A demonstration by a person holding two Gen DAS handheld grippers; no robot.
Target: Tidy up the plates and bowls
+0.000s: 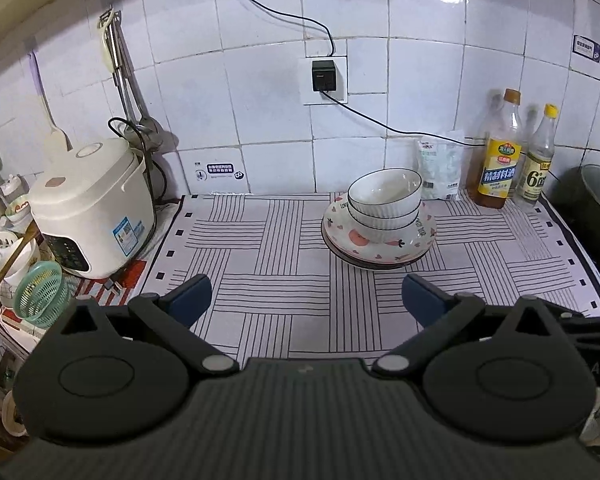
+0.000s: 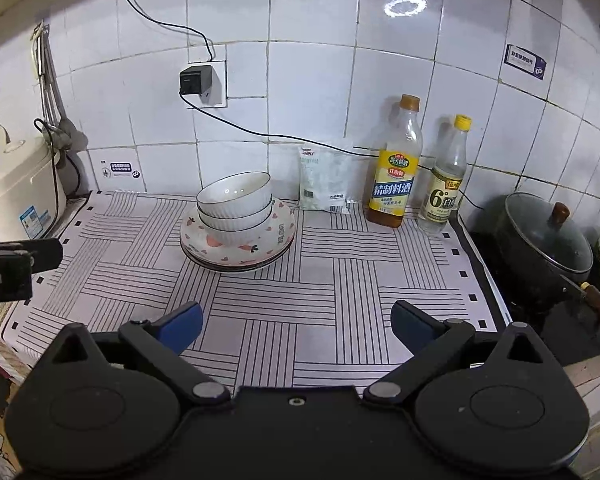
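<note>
Ceramic stack waits at the back of the desk [image 1: 292, 248], both grippers empty.
Three white bowls [image 1: 384, 200] sit nested on the plates [image 1: 380, 246], near the bottles [image 1: 499, 152]. Left gripper [image 1: 306, 300] and right gripper [image 2: 296, 326] hang well short, fingers wide; a one-sided lift could tip the bowls off or knock a bottle.

A: The left wrist camera sits just behind its hand-held gripper [image 1: 306, 298], above the near edge of the desk [image 1: 284, 280], facing the tiled wall [image 1: 260, 80].

B: The right wrist camera looks the same way from further right, behind its own hand-held gripper [image 2: 296, 326].

A: Both views share the bowls [image 1: 384, 200] on plates [image 1: 380, 244], the bottles [image 2: 394, 176] and the socket [image 1: 324, 76], all well beyond the fingers.
</note>
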